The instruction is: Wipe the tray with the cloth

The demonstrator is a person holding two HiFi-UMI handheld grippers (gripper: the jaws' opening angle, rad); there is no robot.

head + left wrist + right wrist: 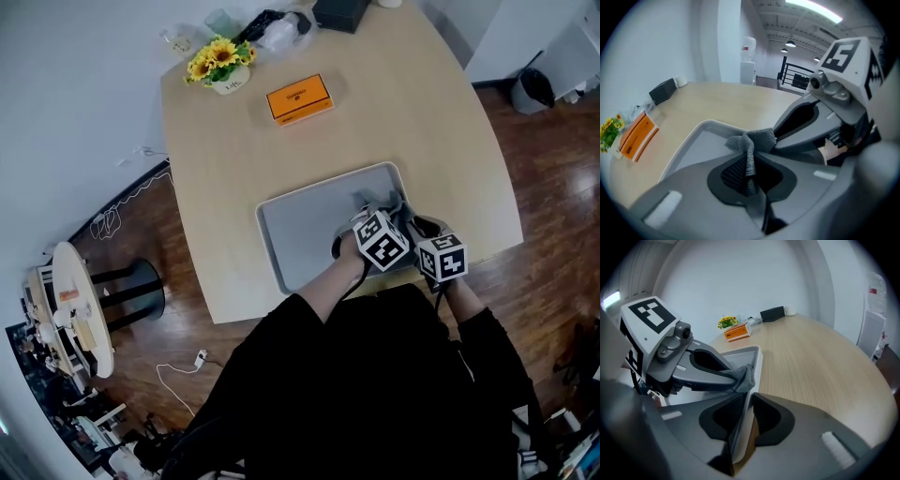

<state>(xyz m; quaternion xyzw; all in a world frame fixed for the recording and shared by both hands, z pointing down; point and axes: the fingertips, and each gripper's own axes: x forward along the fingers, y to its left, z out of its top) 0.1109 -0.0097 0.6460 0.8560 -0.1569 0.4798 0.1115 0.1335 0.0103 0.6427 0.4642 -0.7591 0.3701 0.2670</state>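
Observation:
A grey tray [300, 234] lies on the pale wooden table [403, 103], near its front edge. My left gripper [372, 212] is shut on a bunched grey cloth [382, 202] over the tray's near right corner. In the left gripper view the cloth [757, 137] sticks up from between that gripper's [753, 161] closed jaws, above the tray [693, 145]. My right gripper [411, 223] sits just beside it, shut on the tray's right rim. In the right gripper view the rim [757, 363] runs between its [749, 401] jaws, with the cloth [744, 377] and left gripper [733, 378] right ahead.
An orange box [300, 97] lies beyond the tray. A small pot of yellow flowers [221, 62], a black box [339, 11] and some clear wrappers stand at the table's far edge. Wooden floor surrounds the table, with a round stool [80, 305] to the left.

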